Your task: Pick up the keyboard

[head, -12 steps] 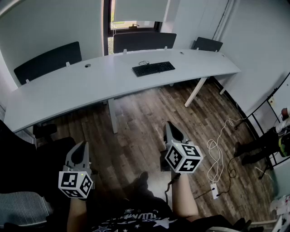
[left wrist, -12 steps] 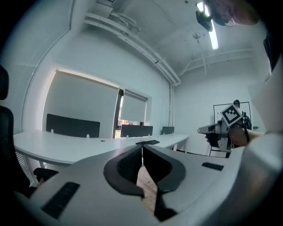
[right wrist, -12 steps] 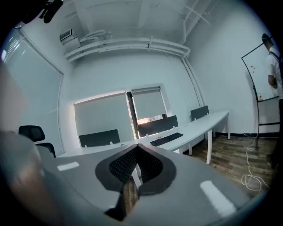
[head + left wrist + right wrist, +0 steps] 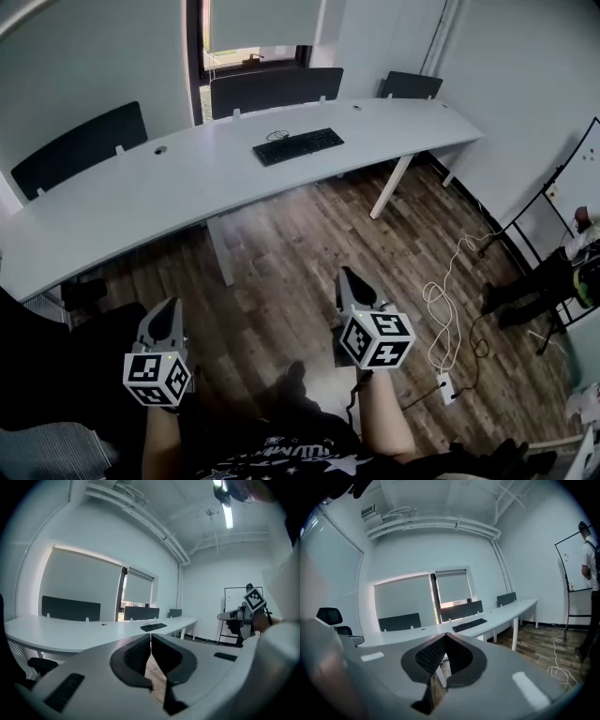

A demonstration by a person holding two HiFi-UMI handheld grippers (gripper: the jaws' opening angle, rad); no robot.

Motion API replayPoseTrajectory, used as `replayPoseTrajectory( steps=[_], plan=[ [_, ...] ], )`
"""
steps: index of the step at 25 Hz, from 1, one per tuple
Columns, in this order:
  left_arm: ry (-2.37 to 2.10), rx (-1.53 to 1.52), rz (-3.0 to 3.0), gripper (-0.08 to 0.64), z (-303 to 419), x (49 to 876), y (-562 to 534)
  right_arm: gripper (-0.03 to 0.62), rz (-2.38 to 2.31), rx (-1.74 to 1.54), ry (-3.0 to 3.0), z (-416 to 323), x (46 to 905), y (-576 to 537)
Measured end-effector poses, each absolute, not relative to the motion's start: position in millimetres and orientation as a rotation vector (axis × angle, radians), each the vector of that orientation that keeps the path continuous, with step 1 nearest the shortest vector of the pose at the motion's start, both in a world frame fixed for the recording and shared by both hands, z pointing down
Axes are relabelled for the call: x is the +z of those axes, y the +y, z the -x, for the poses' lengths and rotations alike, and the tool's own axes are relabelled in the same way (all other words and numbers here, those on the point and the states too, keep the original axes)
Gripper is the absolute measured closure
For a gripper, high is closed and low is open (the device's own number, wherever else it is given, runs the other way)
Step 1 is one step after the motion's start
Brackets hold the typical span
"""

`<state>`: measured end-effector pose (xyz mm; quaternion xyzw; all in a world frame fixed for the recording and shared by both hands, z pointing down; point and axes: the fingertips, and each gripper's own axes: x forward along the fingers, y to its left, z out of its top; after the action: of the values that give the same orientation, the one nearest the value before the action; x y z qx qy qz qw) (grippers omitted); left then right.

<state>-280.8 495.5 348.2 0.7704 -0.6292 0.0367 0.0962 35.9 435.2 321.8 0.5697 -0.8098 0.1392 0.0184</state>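
Note:
A black keyboard (image 4: 298,146) lies on the long curved white desk (image 4: 141,197) at the far side of the room, its cable curled behind it. It also shows small in the left gripper view (image 4: 153,626) and in the right gripper view (image 4: 469,625). My left gripper (image 4: 167,317) is held low at the left, shut and empty, well short of the desk. My right gripper (image 4: 346,277) is held low at the right, also shut with nothing between its jaws. In both gripper views the jaw tips meet, left gripper (image 4: 150,634), right gripper (image 4: 446,635).
Dark chairs (image 4: 276,91) stand behind the desk. A white desk leg (image 4: 221,251) stands ahead over the wood floor. White cables and a power strip (image 4: 443,389) lie on the floor at right. A person (image 4: 553,272) stands at the right edge by a whiteboard.
The view has shifted: the desk and keyboard sit a little lower and further left in the head view. Both grippers keep their places and stay shut.

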Motion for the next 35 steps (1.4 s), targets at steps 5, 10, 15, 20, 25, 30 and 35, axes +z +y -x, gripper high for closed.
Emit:
replayPoseTrajectory(
  steps=[5,10,15,20,25,30,35],
  plan=[
    [-1.788,0.142,-2.32,0.548,255,359,471,0.591,-1.79,0.493,-2.489,-52,339,431],
    [-1.653,0.122,-2.355,0.548,218,374,427,0.589,-1.846,0.547,-2.603,-81,337,402],
    [-1.56,0.101,-2.346,0.548,184,380,357,0.588,-1.856,0.623,-2.62,-112,345,335],
    [-1.486,0.089,-2.333,0.547,148,378,309,0.588,-1.815,0.751,-2.68,-124,346,274],
    [-1.43,0.041,-2.274,0.546,138,384,284,0.588,-1.753,0.805,-2.725,-122,348,238],
    [-1.372,0.027,-2.247,0.546,130,385,265,0.588,-1.729,0.868,-2.729,-123,355,218],
    [-1.355,0.059,-2.258,0.545,129,387,238,0.588,-1.727,0.887,-2.712,-120,358,202]
  ],
)
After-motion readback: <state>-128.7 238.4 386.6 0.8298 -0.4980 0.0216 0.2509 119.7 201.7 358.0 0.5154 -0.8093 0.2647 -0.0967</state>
